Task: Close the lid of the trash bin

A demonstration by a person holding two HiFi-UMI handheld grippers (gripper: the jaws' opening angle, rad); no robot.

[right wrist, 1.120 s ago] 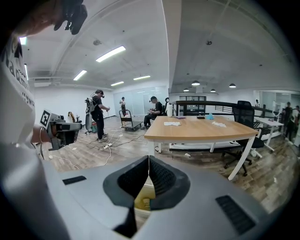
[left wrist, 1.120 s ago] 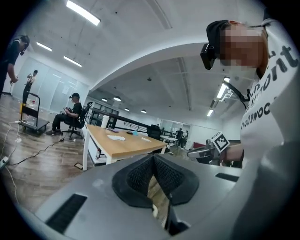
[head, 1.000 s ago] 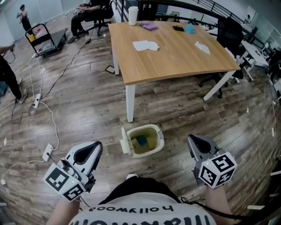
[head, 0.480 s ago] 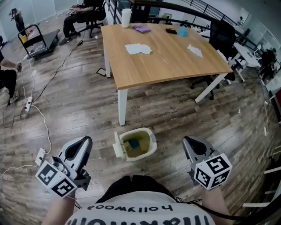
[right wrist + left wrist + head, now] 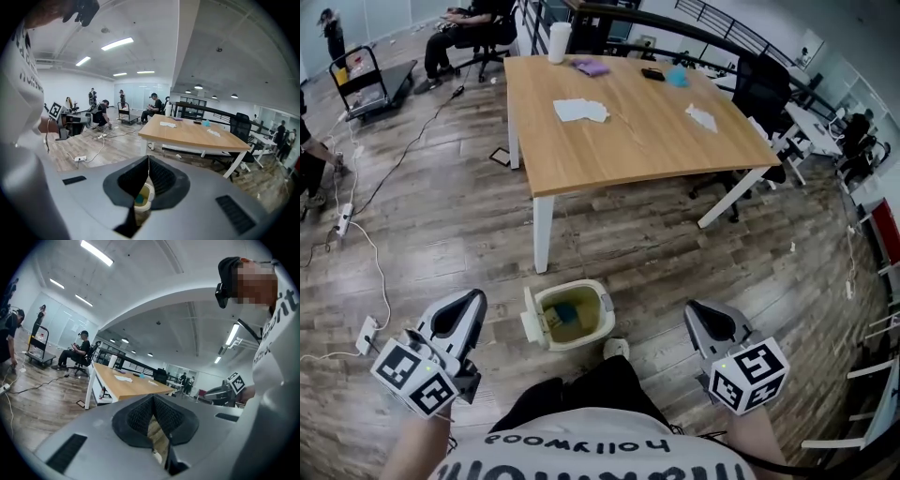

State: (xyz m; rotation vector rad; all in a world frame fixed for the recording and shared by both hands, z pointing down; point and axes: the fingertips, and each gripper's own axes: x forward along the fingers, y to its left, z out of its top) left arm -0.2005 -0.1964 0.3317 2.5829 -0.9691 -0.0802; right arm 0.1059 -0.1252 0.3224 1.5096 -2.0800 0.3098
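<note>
Still open-lidded trash bin (image 5: pixel 572 317) nearer now, left tongs (image 5: pixel 472 300) and right tongs (image 5: pixel 697 310) both together, empty.

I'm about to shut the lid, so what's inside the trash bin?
A blue item lies in the trash bin, on a yellowish lining. Anything beneath it is hidden.

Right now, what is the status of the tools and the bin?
Left tool shut, empty. Right tool shut, empty. Trash bin lid open, untouched. Nothing in the way.
</note>
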